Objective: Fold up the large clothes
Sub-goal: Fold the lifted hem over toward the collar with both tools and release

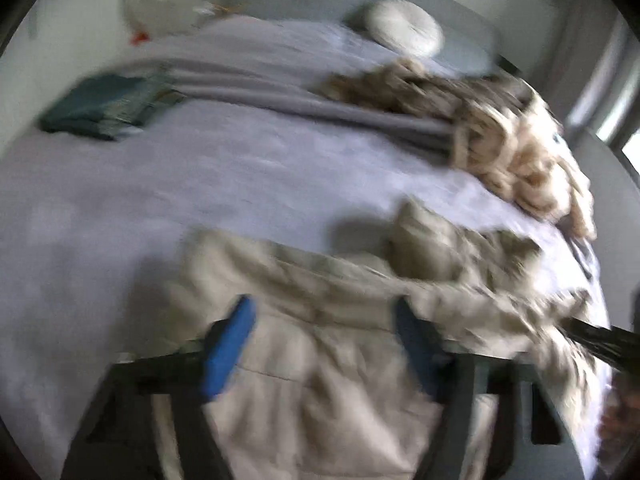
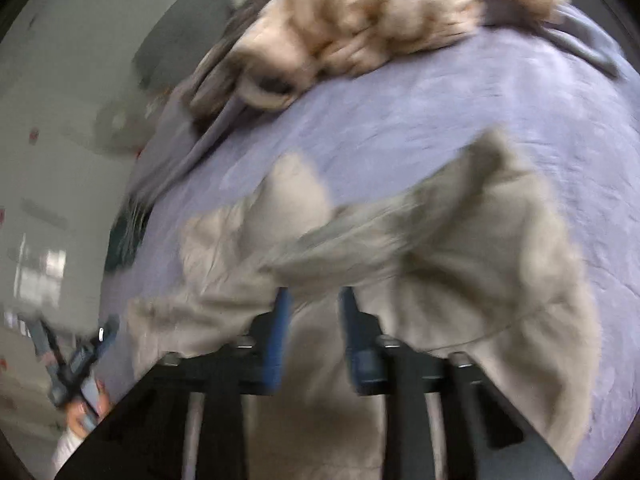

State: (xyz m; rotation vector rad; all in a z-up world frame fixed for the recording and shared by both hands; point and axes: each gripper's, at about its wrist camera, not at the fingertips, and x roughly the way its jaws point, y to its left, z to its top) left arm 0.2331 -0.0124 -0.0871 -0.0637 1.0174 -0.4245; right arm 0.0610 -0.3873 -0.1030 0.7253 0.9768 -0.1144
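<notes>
Beige garment (image 2: 460,248), bed (image 1: 200,184): my left hand-held gripper (image 1: 320,344) spread, right hand-held gripper (image 2: 314,312) apparently pinching fabric; a one-sided hold risks bunching.

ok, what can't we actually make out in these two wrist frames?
- Beige garment: type and layout unclear; motion blur in both views, near end cut off behind the gripper mounts.
- Right gripper: fingers apart, but blur and overhanging cloth hide whether any fabric is pinched.
- Left gripper: fingers wide apart over the cloth; contact unclear.
- Teal folded item: too blurred to identify.
- Tan pile: cut off by the top edge in the right wrist view.
</notes>
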